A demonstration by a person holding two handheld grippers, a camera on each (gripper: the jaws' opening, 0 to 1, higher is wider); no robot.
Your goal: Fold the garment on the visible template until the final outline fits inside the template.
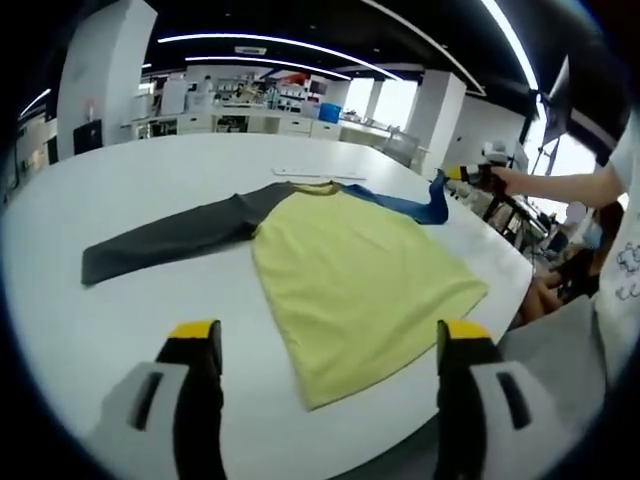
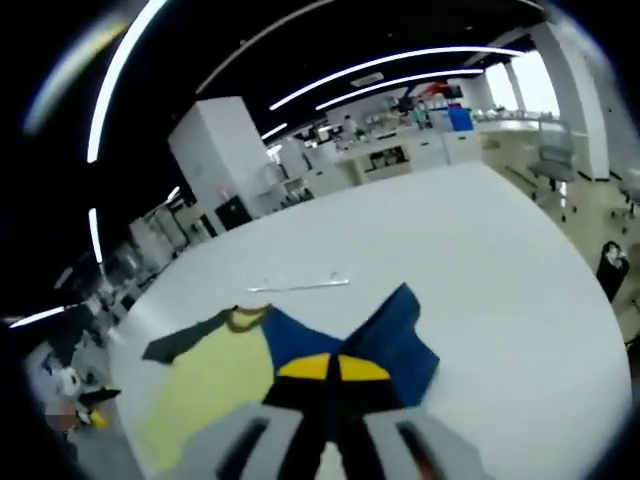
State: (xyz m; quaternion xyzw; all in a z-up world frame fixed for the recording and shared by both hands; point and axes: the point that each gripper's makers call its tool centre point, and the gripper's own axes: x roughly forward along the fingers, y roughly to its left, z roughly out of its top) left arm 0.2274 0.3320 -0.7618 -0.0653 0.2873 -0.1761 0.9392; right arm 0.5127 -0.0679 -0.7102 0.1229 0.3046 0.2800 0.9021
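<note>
Two tools work: right tool [image 2: 332,368] pinches the blue sleeve [image 2: 395,335]; left tool [image 1: 330,345] is spread. Soft, light shirt [image 1: 350,275] lies ahead; grab edges.

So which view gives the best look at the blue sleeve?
The right gripper view: the blue sleeve sits close, pinched in the right gripper. The left gripper view shows the sleeve small and distant beyond the yellow shirt body.

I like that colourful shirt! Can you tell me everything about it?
The shirt is soft cloth with a yellow-green body, one dark grey sleeve and one blue sleeve. It lies flat on the white table, grey sleeve stretched out sideways. The right hand-held gripper is shut on the blue sleeve, lifting its end. The left hand-held gripper is open, near the hem, not touching.
</note>
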